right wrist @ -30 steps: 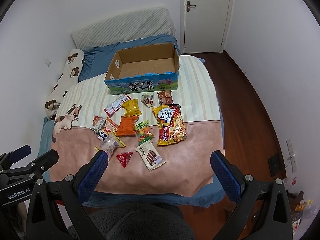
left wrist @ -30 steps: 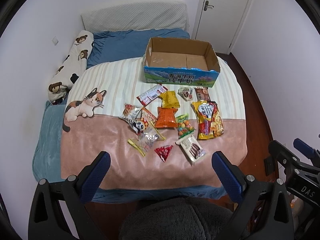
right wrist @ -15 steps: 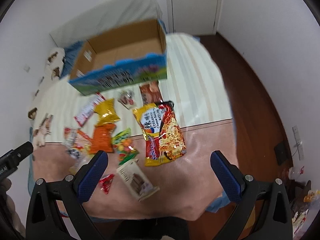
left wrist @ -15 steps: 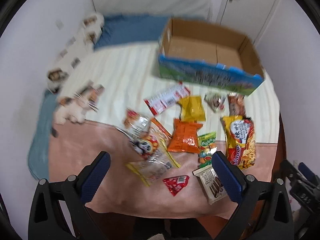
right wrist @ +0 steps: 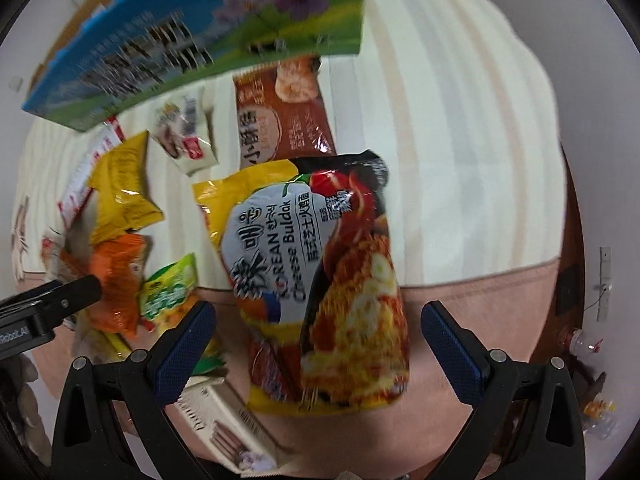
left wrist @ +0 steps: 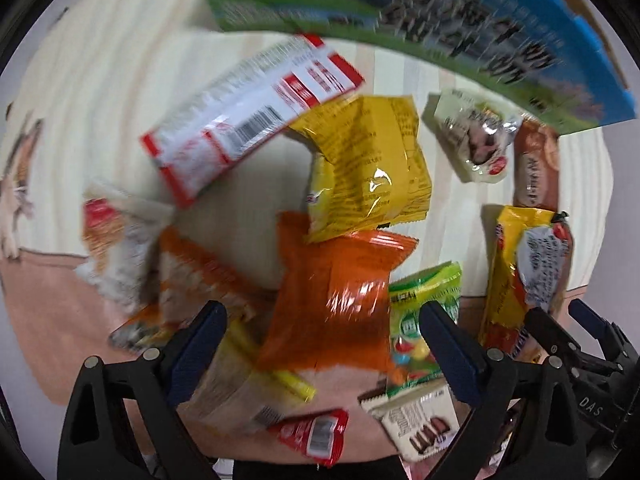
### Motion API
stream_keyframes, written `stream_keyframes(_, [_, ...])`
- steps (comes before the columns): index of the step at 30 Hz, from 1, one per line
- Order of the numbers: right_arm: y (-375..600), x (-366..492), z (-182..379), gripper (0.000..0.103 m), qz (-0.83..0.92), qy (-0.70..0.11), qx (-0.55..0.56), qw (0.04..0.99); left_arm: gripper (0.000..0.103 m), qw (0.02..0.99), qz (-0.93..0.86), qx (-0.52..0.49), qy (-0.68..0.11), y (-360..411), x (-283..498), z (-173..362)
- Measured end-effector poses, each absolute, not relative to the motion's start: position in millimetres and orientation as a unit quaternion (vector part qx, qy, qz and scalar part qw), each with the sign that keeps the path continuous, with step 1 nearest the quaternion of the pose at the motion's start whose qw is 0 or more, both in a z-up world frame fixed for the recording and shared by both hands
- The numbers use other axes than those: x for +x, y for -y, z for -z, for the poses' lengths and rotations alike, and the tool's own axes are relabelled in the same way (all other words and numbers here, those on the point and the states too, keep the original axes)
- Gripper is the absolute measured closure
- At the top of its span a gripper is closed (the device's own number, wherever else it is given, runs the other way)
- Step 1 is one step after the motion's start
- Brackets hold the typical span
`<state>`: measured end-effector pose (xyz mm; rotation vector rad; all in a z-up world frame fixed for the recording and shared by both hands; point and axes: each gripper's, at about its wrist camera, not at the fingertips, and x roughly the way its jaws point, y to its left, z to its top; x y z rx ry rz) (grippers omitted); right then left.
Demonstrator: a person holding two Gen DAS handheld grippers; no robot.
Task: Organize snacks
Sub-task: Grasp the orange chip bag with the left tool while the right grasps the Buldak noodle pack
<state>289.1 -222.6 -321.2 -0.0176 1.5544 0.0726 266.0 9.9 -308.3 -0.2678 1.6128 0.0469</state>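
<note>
Change: one second ago both grippers looked at the whole bed from high up; now they are low over the snacks, and the packets fill both views.
Landmark: the cardboard box (left wrist: 460, 28) with the blue and green front stands at the far side; no snack is seen going into it yet.
Left gripper (left wrist: 320, 340): its jaws are wide but are closing a little; the orange packet (left wrist: 336, 296) lies under the gap, and the pads do not press it.
Right gripper (right wrist: 318, 342): jaws wide, holding nothing; the big noodle bag (right wrist: 320, 276) lies under the gap.
Snacks near the box: the red and white packet (left wrist: 248, 120), the yellow packet (left wrist: 368, 168) and the brown packet (right wrist: 280, 116) lie just before the front wall of the box.
Snacks farther from the box: the green candy bag (left wrist: 424, 320) lies beside the orange packet, away from the box.
Meaning: I judge that the approach is almost finished and the first grasps come next, orange packet for the left, noodle bag for the right.
Risk: the packets overlap, so a neighbour can be dragged.
</note>
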Motion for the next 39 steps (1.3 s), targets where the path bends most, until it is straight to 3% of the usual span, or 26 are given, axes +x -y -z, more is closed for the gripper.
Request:
stream_keyframes(4, [220.4, 299.6, 347.6, 0.0, -0.043, -0.724, -0.014, 0.689, 0.019, 0.675, -0.01, -0.117, -0.729, -2.8, 273.2, 333.0])
stream_keyframes(6, [219.4, 302.6, 360.2, 0.0, -0.042, -0.732, -0.019, 0.68, 0.038, 0.672, -0.011, -0.107, -0.733, -0.1, 272.9, 343.4])
stream_keyframes(7, [220.3, 303.9, 365.5, 0.0, -0.04, -0.736, -0.017, 0.676, 0.042, 0.672, -0.013, -0.103, -0.733, 1.2, 272.2, 347.8])
stream_keyframes(10, [222.1, 306.2, 377.5, 0.001, -0.037, -0.742, -0.017, 0.669, 0.049, 0.679, -0.017, -0.099, -0.727, 1.9, 269.0, 355.7])
stream_keyframes(13, [224.7, 306.3, 386.1, 0.01, -0.033, -0.743, -0.003, 0.669, 0.056, 0.685, -0.023, -0.093, -0.722, 1.8, 266.8, 358.8])
stream_keyframes(27, [261.7, 277.4, 394.0, 0.012, 0.044, -0.735, 0.127, 0.665, 0.058, 0.697, -0.006, -0.074, -0.713, 14.3, 247.0, 350.1])
stream_keyframes(33, [243.5, 278.9, 408.6, 0.01, 0.059, -0.733, 0.09, 0.672, 0.058, 0.711, 0.004, -0.069, -0.7, 15.3, 237.4, 349.1])
stream_keyframes(39, [238.2, 255.2, 407.1, 0.014, 0.087, -0.707, 0.076, 0.697, 0.06, 0.735, 0.01, -0.066, -0.675, 21.2, 219.1, 323.5])
